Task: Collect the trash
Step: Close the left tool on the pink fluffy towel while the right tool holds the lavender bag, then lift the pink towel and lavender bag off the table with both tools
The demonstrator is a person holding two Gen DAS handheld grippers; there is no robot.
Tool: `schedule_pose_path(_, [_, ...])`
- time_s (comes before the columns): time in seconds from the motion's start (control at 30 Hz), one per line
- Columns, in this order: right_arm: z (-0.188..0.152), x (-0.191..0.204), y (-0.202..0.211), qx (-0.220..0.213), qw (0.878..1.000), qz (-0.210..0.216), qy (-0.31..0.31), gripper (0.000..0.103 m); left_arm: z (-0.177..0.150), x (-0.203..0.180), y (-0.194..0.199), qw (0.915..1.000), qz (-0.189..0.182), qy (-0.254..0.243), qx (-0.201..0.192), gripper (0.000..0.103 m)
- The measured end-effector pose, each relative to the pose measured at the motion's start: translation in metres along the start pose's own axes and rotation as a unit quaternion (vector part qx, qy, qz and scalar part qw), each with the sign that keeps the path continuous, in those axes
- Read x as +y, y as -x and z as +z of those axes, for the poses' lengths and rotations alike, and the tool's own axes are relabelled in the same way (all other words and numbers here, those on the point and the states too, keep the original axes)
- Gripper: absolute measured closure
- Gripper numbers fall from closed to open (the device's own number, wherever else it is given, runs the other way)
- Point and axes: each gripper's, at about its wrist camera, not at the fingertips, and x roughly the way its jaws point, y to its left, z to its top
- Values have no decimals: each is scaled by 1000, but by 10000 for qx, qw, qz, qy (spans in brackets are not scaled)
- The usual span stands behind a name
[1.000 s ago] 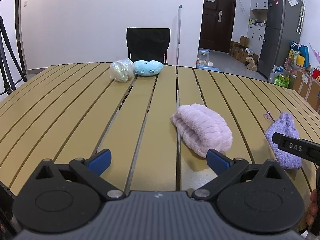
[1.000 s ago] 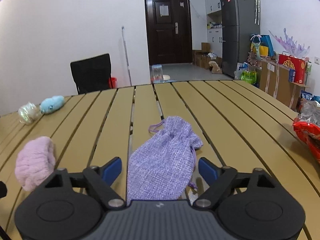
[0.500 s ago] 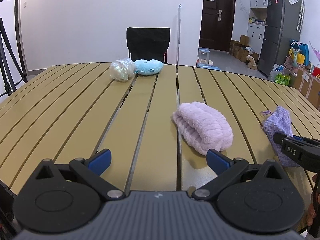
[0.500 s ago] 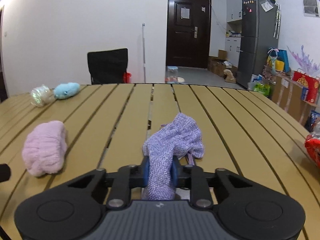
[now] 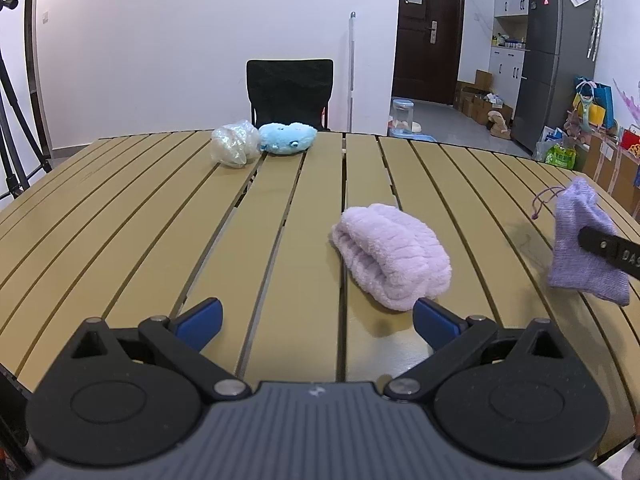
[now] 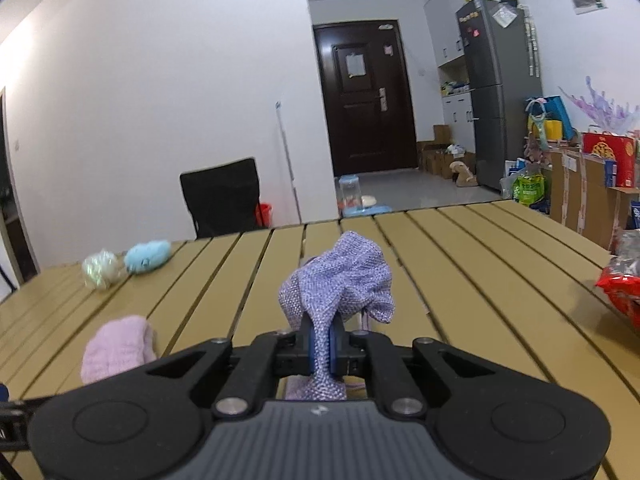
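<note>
My right gripper (image 6: 321,340) has just clamped: a second ago its jaws stood wide around the purple drawstring pouch (image 6: 340,280) lying flat on the slatted table (image 5: 280,216); now the blue pads pinch the fabric tight and the pouch bunches up above them. The left-wrist view shows it clear of the slats, hanging off the right finger at the frame's edge, cord dangling. So the pick is done, I'd say; the carry to wherever trash goes comes next, though I see no bin in either view.

My left gripper (image 5: 316,318) hasn't budged; jaws wide, nothing between them, hovering over the near edge of the table. Just beyond it lies the folded pink fleece cloth (image 5: 392,254), untouched, likely the next grab. Off to the right, a red snack wrapper (image 6: 620,292) sits near the table's edge. Far side: crumpled clear plastic (image 5: 235,148) touching a blue plush toy (image 5: 287,143), both where they were, and the black chair (image 5: 290,92) behind.
</note>
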Motion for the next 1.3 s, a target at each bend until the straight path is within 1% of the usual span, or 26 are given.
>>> schedule_pose_path(0.17, [5,-18,8,-121,9997,-47,-198,97,2,-20,3,9999,-40,-96,-41,0])
schedule_pose_path(0.33, [7,-38,15,-191,9990,-127,-393,97,13,-50,-4,9999,6,-146,-18,0])
schedule_pose_path(0.5, [10,-59,24,-329,9973,-181,-630,97,26,-71,-25,9992,371,-104,137,0])
schedule_pose_path(0.73, [10,-78,26,-412,9948,-177,-914,97,35,-81,-61,9952,886,24,413,1])
schedule_pose_path(0.8, [9,-82,25,-419,9939,-189,-1002,97,32,-83,-68,9945,943,-11,466,9])
schedule_pose_path(0.83, [8,-85,24,-421,9935,-199,-1038,97,31,-84,-70,9941,960,-20,504,15])
schedule_pose_path(0.9, [5,-90,19,-376,9929,-233,-1108,97,28,-86,-71,9945,940,-28,450,21])
schedule_pose_path(0.93, [4,-92,16,-340,9924,-240,-1155,97,29,-87,-71,9949,912,-39,437,30])
schedule_pose_path(0.97, [2,-94,13,-309,9920,-244,-1202,97,29,-87,-70,9953,869,-43,437,42])
schedule_pose_path(1.03, [0,-97,10,-266,9917,-252,-1231,97,30,-87,-68,9955,844,-40,423,50])
schedule_pose_path(1.13, [-1,-98,7,-243,9918,-275,-1226,97,30,-82,-67,9962,764,0,407,54])
schedule_pose_path(1.3, [-3,-95,7,-231,9923,-253,-1192,97,28,-77,-59,9971,674,23,348,55])
